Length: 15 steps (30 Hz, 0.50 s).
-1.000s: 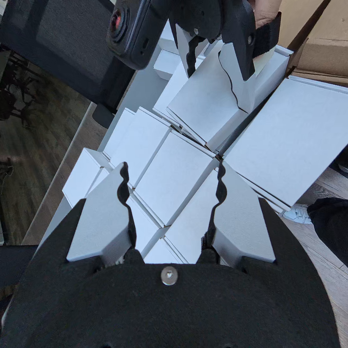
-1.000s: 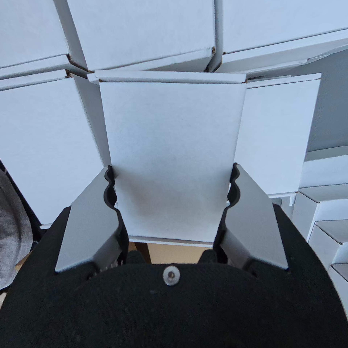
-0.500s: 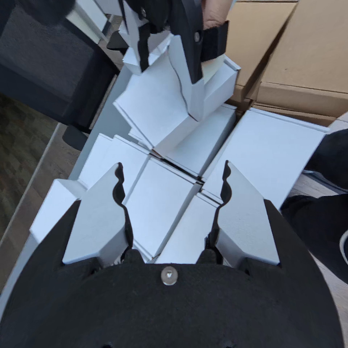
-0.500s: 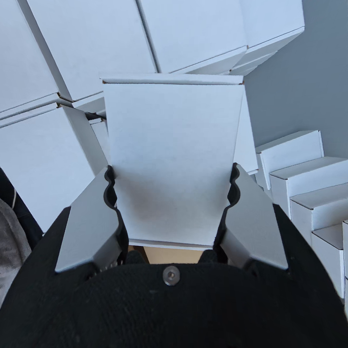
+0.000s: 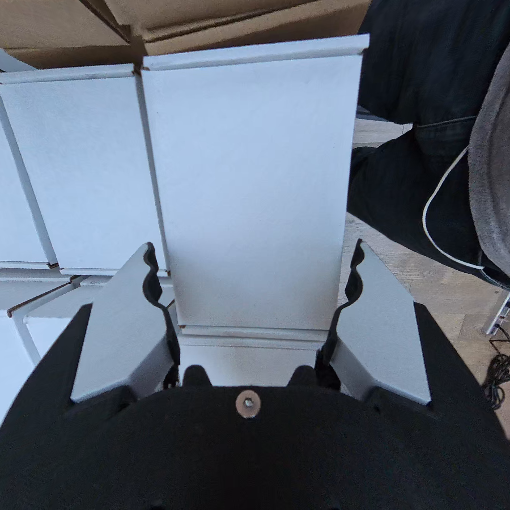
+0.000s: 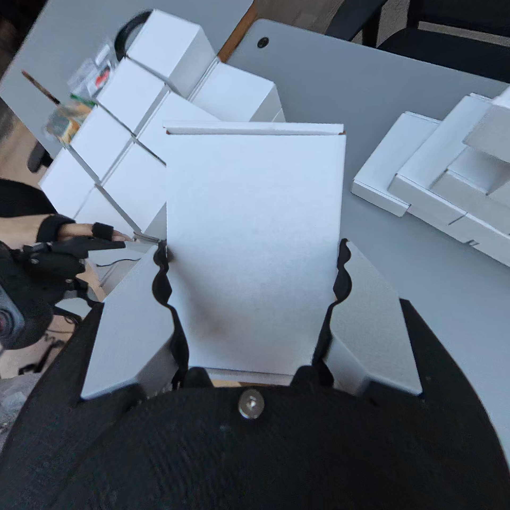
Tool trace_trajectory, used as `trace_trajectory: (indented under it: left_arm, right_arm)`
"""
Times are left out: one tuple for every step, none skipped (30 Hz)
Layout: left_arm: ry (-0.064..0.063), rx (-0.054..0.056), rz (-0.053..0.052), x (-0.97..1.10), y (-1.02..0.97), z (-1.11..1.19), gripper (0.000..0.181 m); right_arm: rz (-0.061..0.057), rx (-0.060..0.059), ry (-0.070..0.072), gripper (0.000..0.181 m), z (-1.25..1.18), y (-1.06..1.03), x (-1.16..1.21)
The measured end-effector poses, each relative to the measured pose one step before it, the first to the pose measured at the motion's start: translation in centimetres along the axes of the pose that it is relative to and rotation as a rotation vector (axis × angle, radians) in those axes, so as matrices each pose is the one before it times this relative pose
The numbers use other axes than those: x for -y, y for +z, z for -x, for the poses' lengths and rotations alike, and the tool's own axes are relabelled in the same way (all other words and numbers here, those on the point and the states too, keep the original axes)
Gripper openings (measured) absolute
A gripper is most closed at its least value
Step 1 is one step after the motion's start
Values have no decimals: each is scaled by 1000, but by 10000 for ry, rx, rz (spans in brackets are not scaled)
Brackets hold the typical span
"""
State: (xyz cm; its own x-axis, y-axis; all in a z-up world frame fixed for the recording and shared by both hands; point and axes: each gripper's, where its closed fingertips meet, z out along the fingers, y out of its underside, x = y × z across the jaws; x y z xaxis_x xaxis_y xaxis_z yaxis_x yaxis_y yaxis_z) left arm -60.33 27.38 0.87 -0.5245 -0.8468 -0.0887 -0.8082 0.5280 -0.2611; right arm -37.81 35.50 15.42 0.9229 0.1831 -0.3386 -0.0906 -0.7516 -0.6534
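In the left wrist view my left gripper [image 5: 254, 247] is open. Its fingers straddle a white cardboard box [image 5: 254, 165] at the right edge of a block of like boxes [image 5: 80, 165], with a narrow gap on each side. In the right wrist view my right gripper [image 6: 252, 245] is shut on another white box [image 6: 254, 220] and holds it by its long sides above the grey table [image 6: 358, 82]. The left gripper [image 6: 82, 245], with a gloved hand on it, also shows at the left edge of that view, beside the stacked boxes [image 6: 118, 154].
Brown cartons [image 5: 193, 19] lie beyond the white boxes. A person's dark trousers [image 5: 427, 110] and wood floor [image 5: 386, 248] are to the right. Flat white boxes [image 6: 430, 176] are piled at the table's right. Small clutter [image 6: 82, 91] sits on a second grey surface at upper left.
My left gripper has moved over the edge box and opened wider around it. My right gripper has carried its box away from the stack and out over the grey table.
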Motion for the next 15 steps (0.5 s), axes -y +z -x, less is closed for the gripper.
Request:
trace_trajectory:
  left_arm:
    - [115,173,197,-165,508,73,134]
    - [87,195,263,-241,483,172,135]
    - [4,-120,186,-89,390,-238,136]
    - [-130,-261,120,-1,282,-358,135]
    - [-173,-163,81,43,163,-127,136]
    - [-123,-90,15,107,-1,42,135]
    - [-123,-89,56,26,-15,61,135]
    - [-156,-132,84,-42,7,18,135]
    - [-195,-77,50,-43,-32,57,135]
    - [-206,-81,11,-11,-104,22,134]
    - [-208,-104,-53,62,-228,-47,134]
    - [-173,-79,-131,167,-360,-43,134]
    - [-165,-45,-95,139,-454,5,134]
    - [-141,-53,-14,34,-522,7,134]
    - [-137,-63,32,-5,-582,31,134]
  right_arm:
    - [-413,20,463,122,-779,-1115,-211]
    - [-374,-16,387,122,-822,-1119,-217]
    - [-303,-42,340,122,-853,-1102,-272]
    - [-292,-77,302,122,-903,-1074,-230]
    - [-261,-91,281,122,-930,-1046,-237]
    - [-249,-68,254,122,-868,-995,-202]
    - [-226,-28,244,122,-806,-922,-184]
    - [-210,-3,254,122,-730,-834,-149]
    - [-187,-5,260,122,-694,-766,-144]
    - [-159,-5,210,122,-638,-680,-150]
    - [-129,-11,168,122,-605,-611,-181]
    - [-128,-27,160,122,-605,-551,-171]
    - [-126,-5,139,122,-582,-483,-172]
    - [-117,61,136,122,-489,-417,-178]
    - [-98,93,170,122,-477,-338,-189]
